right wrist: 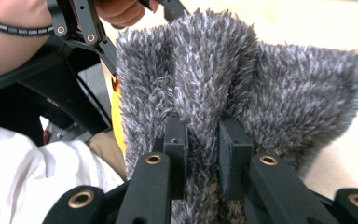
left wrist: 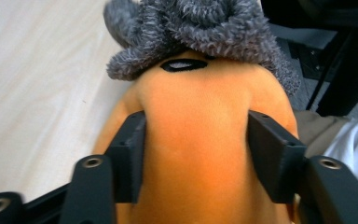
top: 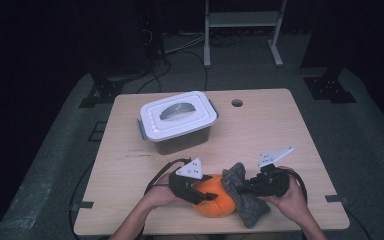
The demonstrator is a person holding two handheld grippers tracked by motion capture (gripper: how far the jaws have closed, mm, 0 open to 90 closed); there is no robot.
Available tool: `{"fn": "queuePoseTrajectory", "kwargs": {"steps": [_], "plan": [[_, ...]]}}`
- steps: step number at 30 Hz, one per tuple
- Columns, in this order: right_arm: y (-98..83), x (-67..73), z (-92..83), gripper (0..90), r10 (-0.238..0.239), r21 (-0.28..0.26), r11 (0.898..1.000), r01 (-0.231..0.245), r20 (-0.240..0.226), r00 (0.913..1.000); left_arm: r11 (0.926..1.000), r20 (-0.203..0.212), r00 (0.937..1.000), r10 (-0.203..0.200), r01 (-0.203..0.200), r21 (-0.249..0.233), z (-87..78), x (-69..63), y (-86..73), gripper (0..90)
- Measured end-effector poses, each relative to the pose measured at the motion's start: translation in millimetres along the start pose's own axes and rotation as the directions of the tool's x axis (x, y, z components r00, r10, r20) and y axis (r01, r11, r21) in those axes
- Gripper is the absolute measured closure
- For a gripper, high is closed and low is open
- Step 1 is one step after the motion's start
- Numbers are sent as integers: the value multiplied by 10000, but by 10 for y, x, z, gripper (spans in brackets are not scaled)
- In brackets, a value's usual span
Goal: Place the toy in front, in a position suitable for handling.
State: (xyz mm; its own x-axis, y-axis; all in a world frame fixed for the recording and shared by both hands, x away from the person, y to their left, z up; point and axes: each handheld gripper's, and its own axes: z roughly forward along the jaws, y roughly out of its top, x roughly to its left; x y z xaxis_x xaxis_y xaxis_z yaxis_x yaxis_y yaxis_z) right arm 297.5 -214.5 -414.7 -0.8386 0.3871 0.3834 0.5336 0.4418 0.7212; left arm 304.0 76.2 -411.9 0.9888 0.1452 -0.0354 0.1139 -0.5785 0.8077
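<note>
Your left gripper (top: 200,192) clamps the orange plush toy (top: 214,197) from both sides, its pads pressed into the soft body, near the front edge of the table (top: 260,130) and well short of the white-lidded storage box (top: 178,121). Your right gripper (top: 240,189) pinches a bunched fold of the grey fuzzy cloth (top: 245,197), jaws nearly together, at the toy's right side. Keep the toy pinned so it cannot roll, and draw the cloth with one steady pull rather than tugging — the pile looks slippery and the fold is thin. Hard to judge: whether the cloth wraps under the toy or merely drapes over it. In the left gripper view the cloth (left wrist: 200,32) covers the toy (left wrist: 196,140) just past a dark oval mark (left wrist: 183,65) — what lies beneath is hidden.
</note>
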Motion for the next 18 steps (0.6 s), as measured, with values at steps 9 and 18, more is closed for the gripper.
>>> {"fn": "queuePoseTrajectory", "kwargs": {"steps": [9, 18], "plan": [[-26, -74, -170, 753, 269, -121, 9996, -262, 636, 9976, 9985, -1064, 9928, 552, -554, 10, -106, 5, 19, 451], [-175, -169, -616, 753, 696, -533, 9968, -599, 2051, 9763, 9965, -1480, 9858, 789, -820, -152, -98, -23, 51, 449]]}}
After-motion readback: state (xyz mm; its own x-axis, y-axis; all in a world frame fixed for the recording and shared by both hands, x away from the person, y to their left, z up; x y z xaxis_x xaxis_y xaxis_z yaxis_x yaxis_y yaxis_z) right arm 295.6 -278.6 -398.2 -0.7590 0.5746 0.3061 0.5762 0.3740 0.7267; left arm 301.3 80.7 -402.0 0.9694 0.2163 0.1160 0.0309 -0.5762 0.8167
